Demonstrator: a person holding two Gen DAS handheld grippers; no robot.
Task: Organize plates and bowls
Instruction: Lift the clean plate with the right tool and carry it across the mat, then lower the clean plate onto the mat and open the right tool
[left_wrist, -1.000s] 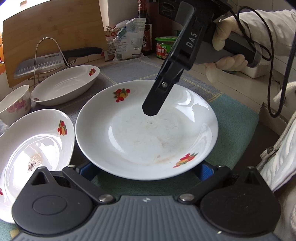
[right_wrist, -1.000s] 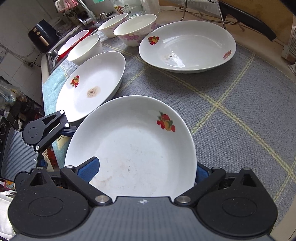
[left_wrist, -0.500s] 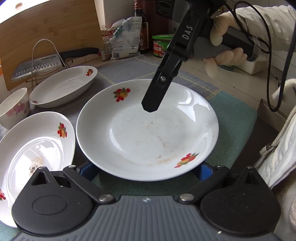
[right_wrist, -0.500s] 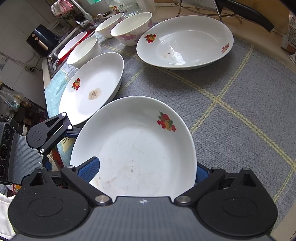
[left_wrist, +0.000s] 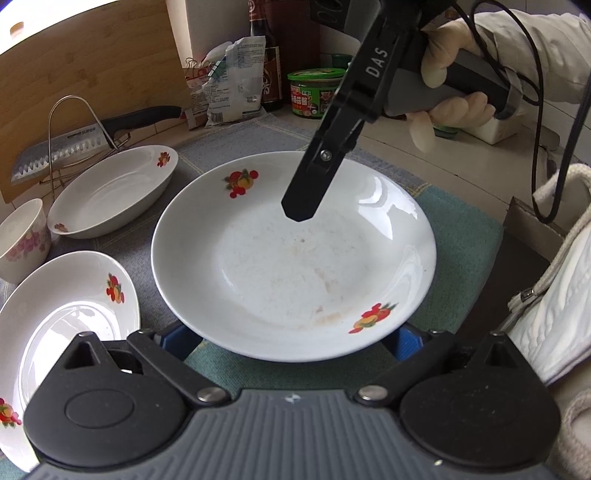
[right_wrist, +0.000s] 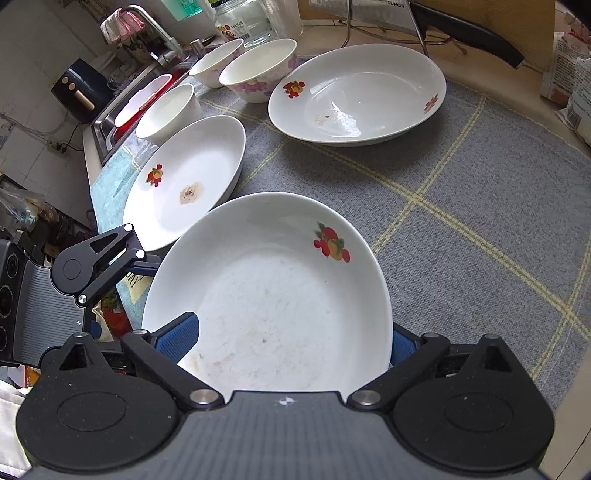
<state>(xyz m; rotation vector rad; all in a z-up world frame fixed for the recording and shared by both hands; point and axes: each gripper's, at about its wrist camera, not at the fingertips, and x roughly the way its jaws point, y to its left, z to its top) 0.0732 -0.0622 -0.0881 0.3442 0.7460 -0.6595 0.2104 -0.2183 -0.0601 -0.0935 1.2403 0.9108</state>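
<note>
While the left gripper's (left_wrist: 291, 336) jaws close, both grippers' jaws flank 1 plate (left_wrist: 295, 258).

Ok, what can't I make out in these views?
Right wrist view: near rim of the plate, hidden by the right tongs; pad contact unclear.
Left wrist view: those tongs' far finger, behind the near one.
Same view: side plate, cut by left edge.

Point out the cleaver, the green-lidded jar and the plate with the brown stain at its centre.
cleaver (left_wrist: 44, 157): left wrist view, on the dimpled blade.
green-lidded jar (left_wrist: 314, 96): left wrist view, on its red label.
stained plate (right_wrist: 207, 158): right wrist view, on bare white above the stain.
</note>
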